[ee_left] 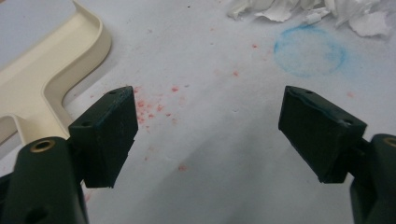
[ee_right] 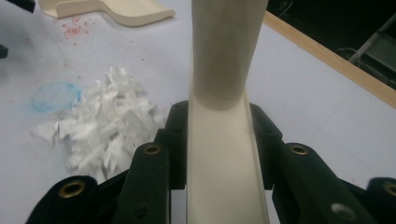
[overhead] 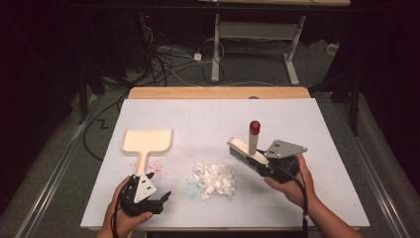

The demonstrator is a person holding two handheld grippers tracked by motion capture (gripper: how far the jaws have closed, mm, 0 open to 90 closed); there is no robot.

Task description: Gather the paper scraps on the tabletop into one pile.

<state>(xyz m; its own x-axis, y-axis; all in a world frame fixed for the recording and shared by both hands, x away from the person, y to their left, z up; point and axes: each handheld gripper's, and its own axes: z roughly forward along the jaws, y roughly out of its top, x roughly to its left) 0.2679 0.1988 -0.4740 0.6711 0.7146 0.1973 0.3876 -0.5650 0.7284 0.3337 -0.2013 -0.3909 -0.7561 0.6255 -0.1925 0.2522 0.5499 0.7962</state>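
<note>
A cream hand brush with dark bristles and a red-capped upright handle is held above the white table, right of a pile of torn white paper. My right gripper is shut on the brush's cream back, both jaws pressed against its sides. A cream dustpan lies flat at the left, its handle pointing toward the person. My left gripper rests near the front edge just below that handle, open, with nothing between its fingers; bare table shows in the gap.
Red specks and a blue ring stain mark the white table top. A wooden strip runs along the far edge. Beyond it are cables and a white-legged stand on the floor.
</note>
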